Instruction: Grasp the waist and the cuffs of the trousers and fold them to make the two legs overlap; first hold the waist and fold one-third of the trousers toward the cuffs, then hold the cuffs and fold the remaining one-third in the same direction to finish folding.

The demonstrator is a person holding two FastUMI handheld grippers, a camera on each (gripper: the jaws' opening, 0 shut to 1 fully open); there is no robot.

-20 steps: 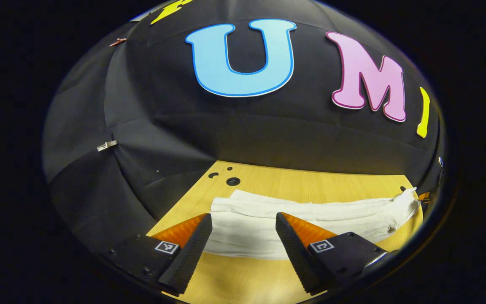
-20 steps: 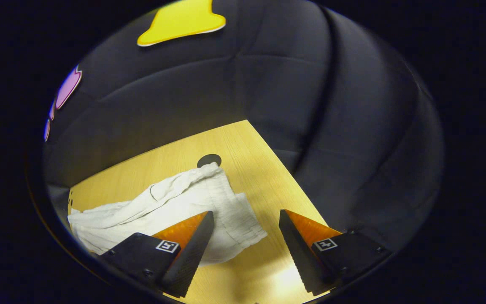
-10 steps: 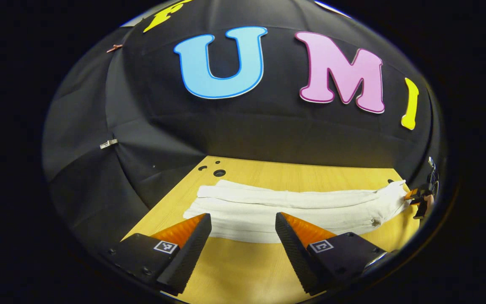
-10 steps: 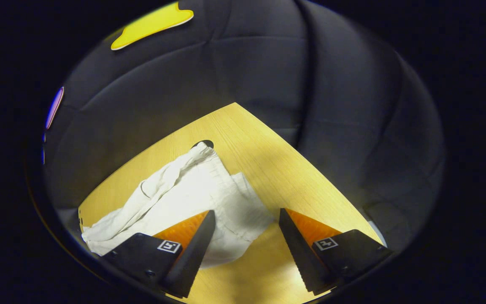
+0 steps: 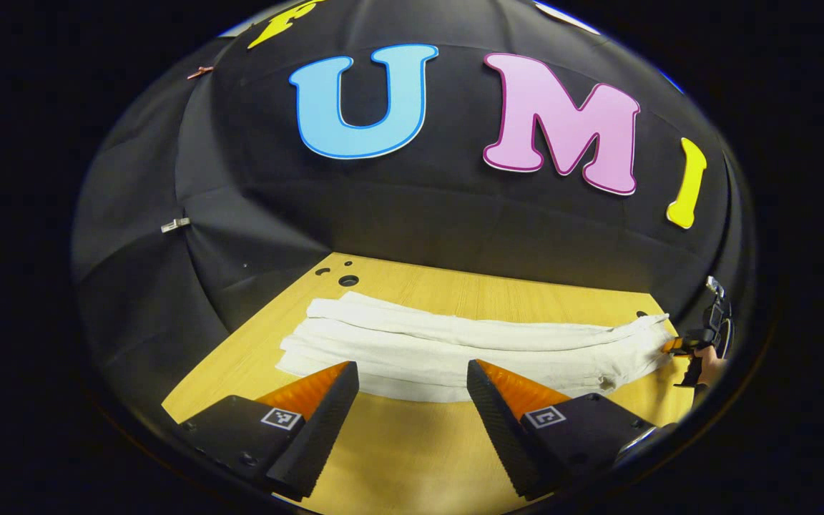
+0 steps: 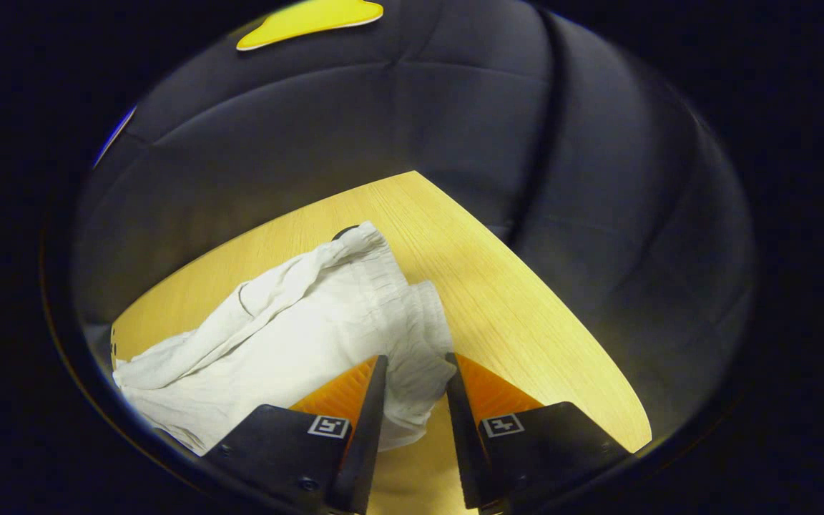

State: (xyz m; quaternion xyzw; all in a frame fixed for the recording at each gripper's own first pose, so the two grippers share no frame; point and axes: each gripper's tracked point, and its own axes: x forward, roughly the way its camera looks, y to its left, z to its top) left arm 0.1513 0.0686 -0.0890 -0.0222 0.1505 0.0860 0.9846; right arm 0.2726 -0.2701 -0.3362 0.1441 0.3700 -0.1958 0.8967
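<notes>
White trousers (image 5: pixel 469 350) lie lengthwise across the wooden table (image 5: pixel 412 458), one leg on top of the other. The cuffs (image 5: pixel 312 336) are at the left and the waist (image 5: pixel 641 340) at the right in the left gripper view. My left gripper (image 5: pixel 412 373) is open, just short of the near edge of the legs. My right gripper (image 6: pixel 415 361) has its fingers drawn close on either side of the near corner of the gathered waist (image 6: pixel 423 357). A gap remains between them and the cloth does not look pinched. The left gripper view has the right gripper (image 5: pixel 691 348) at the waist end.
The black cloth wall stands close behind the table. There are round holes in the tabletop near the cuffs (image 5: pixel 347 280) and behind the waist (image 6: pixel 344 232). Bare wood lies in front of the trousers and to the right of the waist (image 6: pixel 526 322).
My right gripper's fingers have narrowed from wide open and moved up to the waist corner. My left gripper's view has swung left, bringing the cuff end into view; it stays open.
</notes>
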